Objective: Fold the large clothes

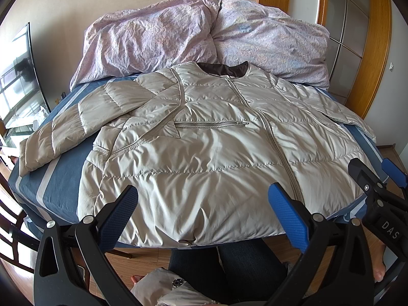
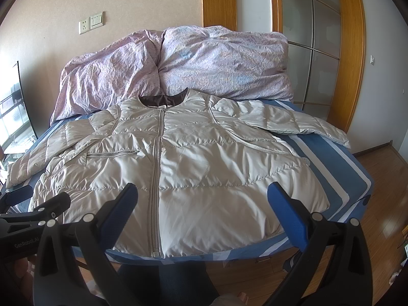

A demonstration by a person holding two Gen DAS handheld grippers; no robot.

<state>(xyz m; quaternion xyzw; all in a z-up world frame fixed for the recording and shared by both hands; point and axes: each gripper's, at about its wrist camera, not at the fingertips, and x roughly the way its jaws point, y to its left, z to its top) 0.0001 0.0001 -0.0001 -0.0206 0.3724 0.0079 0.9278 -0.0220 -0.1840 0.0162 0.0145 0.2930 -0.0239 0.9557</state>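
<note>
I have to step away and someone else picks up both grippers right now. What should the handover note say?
Left gripper: jaws open, holding nothing, hovering over the hem of the jacket.
Right gripper: jaws open, holding nothing, also over the hem, to the right of the zipper.
The jacket lies face up, zipped, spread flat on the blue striped bed, collar toward the rumpled duvet. The left sleeve and right sleeve are both spread outward.
Done: jacket laid out. No fold made yet.
Left: fold the sleeves in, then fold the body.
</note>
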